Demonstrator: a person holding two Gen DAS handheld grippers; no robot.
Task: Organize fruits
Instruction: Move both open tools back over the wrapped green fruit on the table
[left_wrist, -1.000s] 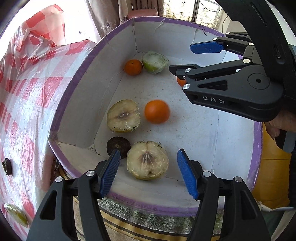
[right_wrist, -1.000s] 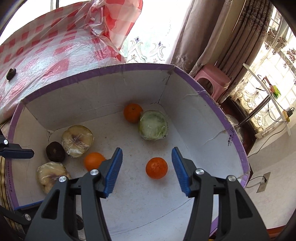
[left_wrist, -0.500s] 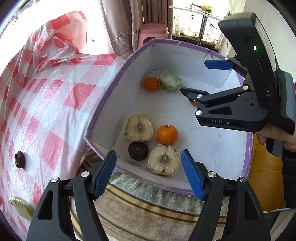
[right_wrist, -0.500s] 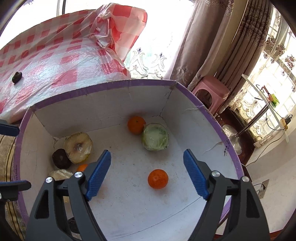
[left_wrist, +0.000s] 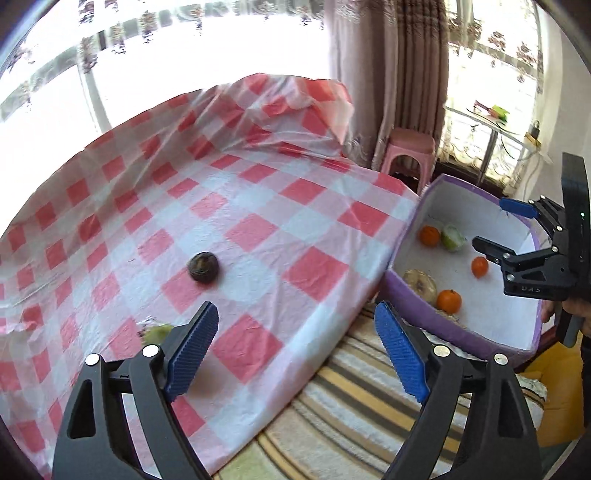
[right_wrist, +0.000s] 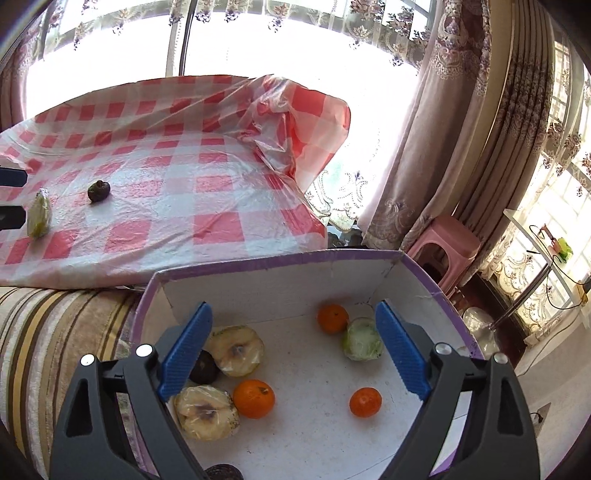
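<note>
In the purple-rimmed white cardboard box (right_wrist: 280, 291), most fruit already sits.
Left on the red-checked plastic tablecloth (left_wrist: 258, 236): a dark round fruit (left_wrist: 203, 266) and perhaps a wrapped green one (right_wrist: 39, 213); left gripper (left_wrist: 295, 350) and right gripper (right_wrist: 291, 350) opening, empty.

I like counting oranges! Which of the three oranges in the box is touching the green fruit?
The orange in the far corner of the box sits against the green fruit. The other two lie nearer, apart from it.

Red-white checked tbl cloth (left_wrist: 258, 229), dark round fruit (left_wrist: 203, 266), wrapped green fruit (right_wrist: 38, 214) near it
</note>
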